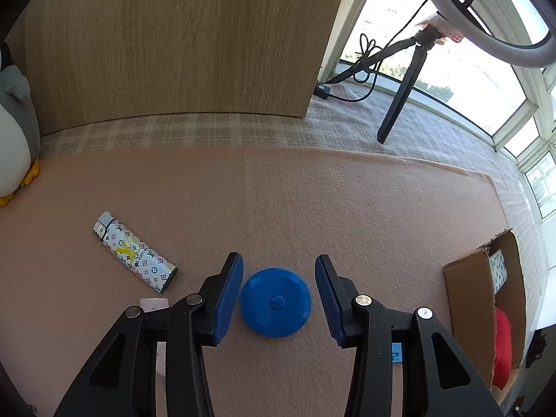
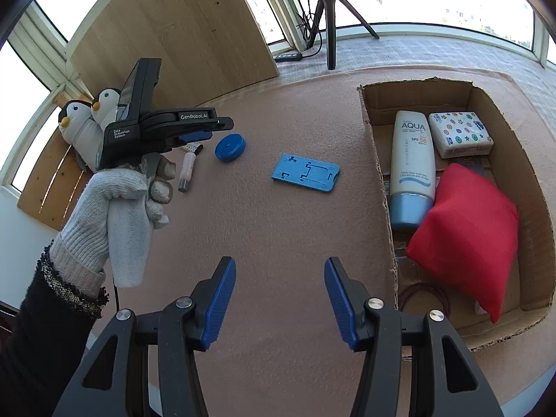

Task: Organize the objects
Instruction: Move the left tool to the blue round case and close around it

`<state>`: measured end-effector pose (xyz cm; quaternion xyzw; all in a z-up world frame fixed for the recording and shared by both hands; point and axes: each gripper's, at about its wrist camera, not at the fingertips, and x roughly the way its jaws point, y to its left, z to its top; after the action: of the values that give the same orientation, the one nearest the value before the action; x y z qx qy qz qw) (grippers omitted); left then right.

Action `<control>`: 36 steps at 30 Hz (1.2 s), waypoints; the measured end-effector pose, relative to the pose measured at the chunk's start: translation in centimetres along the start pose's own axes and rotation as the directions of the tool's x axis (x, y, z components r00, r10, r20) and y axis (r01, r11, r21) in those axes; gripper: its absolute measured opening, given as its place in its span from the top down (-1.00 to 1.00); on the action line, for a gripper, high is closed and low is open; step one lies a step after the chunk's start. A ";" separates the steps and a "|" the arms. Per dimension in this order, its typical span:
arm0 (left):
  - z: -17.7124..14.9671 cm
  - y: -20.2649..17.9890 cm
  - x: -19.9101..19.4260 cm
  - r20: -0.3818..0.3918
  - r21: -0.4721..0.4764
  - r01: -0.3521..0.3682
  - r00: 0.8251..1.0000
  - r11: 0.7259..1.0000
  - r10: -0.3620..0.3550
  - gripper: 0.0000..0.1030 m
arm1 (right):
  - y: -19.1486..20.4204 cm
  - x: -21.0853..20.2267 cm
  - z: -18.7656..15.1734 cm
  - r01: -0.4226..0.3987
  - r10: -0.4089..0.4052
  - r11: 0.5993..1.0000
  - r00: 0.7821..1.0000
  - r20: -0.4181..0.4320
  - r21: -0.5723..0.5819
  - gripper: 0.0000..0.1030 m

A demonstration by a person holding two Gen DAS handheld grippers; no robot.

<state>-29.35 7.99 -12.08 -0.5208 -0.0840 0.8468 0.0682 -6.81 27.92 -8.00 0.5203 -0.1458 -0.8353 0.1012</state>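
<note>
A blue round disc (image 1: 275, 302) lies flat on the pink felt, between the blue pads of my left gripper (image 1: 278, 260). The jaws are open, with a narrow gap on each side of the disc. In the right wrist view, a gloved hand (image 2: 114, 201) holds the left gripper (image 2: 208, 132) just left of the same disc (image 2: 230, 147). My right gripper (image 2: 279, 264) hangs open over bare felt with nothing between its fingers. A blue flat plate (image 2: 305, 173) lies beyond it. A patterned lighter (image 1: 133, 252) rests left of the left gripper.
A cardboard box (image 2: 375, 160) at the right holds a sunscreen tube (image 2: 412, 166), a tissue pack (image 2: 460, 134), a red cushion (image 2: 465, 236) and a wire coil (image 2: 424, 295). A pink tube (image 2: 187, 172), penguin plushes (image 2: 80, 121), a wooden board (image 1: 173, 41) and a tripod (image 1: 403, 93) stand around.
</note>
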 end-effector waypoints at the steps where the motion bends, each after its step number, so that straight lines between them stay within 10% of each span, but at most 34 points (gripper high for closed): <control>1: 0.2 0.0 0.5 -0.010 0.001 -0.002 1.000 1.000 0.002 0.10 | -0.3 0.0 -0.1 0.004 -0.004 1.000 1.000 -0.002 0.005 0.04; 13: -3.0 -0.4 1.6 -0.035 0.018 0.023 0.999 1.000 -0.022 0.13 | -1.4 0.1 -0.1 0.005 -0.005 1.000 1.000 -0.001 0.029 0.04; 36: -19.6 -0.9 -7.3 -0.039 0.022 0.137 0.990 0.990 -0.136 0.10 | 2.2 2.5 0.9 -0.043 0.041 0.998 0.999 -0.032 -0.042 0.04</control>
<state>-8.53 8.78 -14.21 -0.5285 -0.1077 0.8314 0.1340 -8.68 25.20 -8.94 0.5277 -0.1374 -0.8278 0.1319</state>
